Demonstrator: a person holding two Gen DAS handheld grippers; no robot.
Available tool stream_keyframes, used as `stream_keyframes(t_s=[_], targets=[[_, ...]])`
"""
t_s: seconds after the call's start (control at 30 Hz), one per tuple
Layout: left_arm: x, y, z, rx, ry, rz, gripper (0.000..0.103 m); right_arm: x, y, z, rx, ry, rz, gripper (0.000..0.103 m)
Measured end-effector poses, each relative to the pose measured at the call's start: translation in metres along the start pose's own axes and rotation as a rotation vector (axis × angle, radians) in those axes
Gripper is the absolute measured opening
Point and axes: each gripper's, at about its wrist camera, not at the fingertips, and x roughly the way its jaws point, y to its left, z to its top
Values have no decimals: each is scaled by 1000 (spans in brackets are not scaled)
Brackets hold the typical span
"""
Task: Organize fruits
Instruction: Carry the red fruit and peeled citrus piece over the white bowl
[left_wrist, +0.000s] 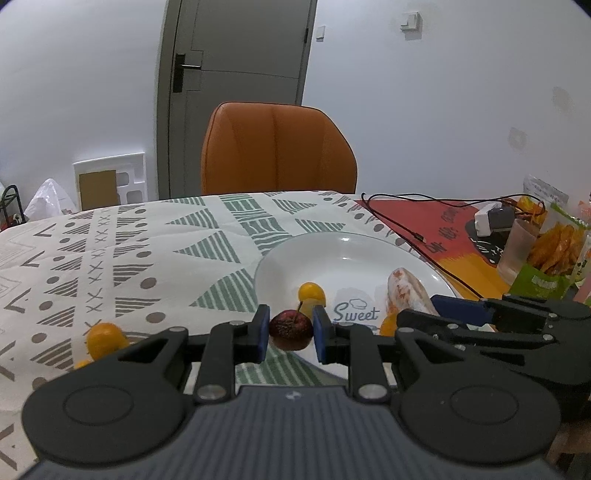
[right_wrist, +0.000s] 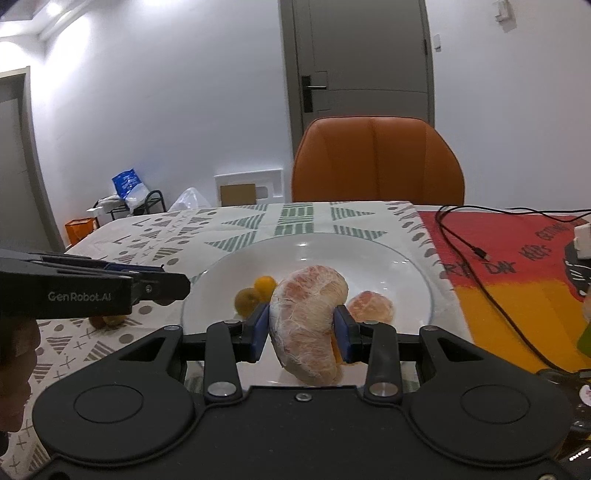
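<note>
My left gripper (left_wrist: 291, 332) is shut on a small dark red fruit (left_wrist: 290, 325), held just above the near rim of a white plate (left_wrist: 332, 254) printed "Sweet". A kumquat (left_wrist: 311, 292) lies on the plate behind it, and another kumquat (left_wrist: 104, 339) lies on the tablecloth to the left. My right gripper (right_wrist: 302, 330) is shut on a large peeled pomelo segment (right_wrist: 308, 314) above the plate (right_wrist: 406, 266). A smaller segment (right_wrist: 371, 306) and two kumquats (right_wrist: 255, 293) rest on the plate. The left gripper (right_wrist: 162, 286) shows from the side at the plate's left edge.
An orange chair (left_wrist: 277, 151) stands behind the table. A black cable (right_wrist: 480, 269) runs over a red and yellow mat (right_wrist: 517, 295) to the right of the plate. A plastic cup (left_wrist: 517, 251), a snack bag (left_wrist: 554, 254) and a white charger (left_wrist: 487, 218) crowd the far right.
</note>
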Motion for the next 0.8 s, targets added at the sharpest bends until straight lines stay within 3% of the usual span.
stream_keyframes(t_s=[0.2,0.4,0.47,0.57,0.8], targets=[[5,-10,1,14,5,-10,23,-1,-12,-1,5,7,-41,38],[10,-17,2,27,10,-14,23,-12,-21,-7,5,-12,-69,62],[11,-20,1,32,12,-15,23,-15,-23,-10,4,-22,-90,78],[12,-22,0,38,17,-15,23,-23,-24,-16,-7,-39,-106,88],[12,-22,1,39,15,-2,23,-35,-18,-20,-69,-63,-154,92]])
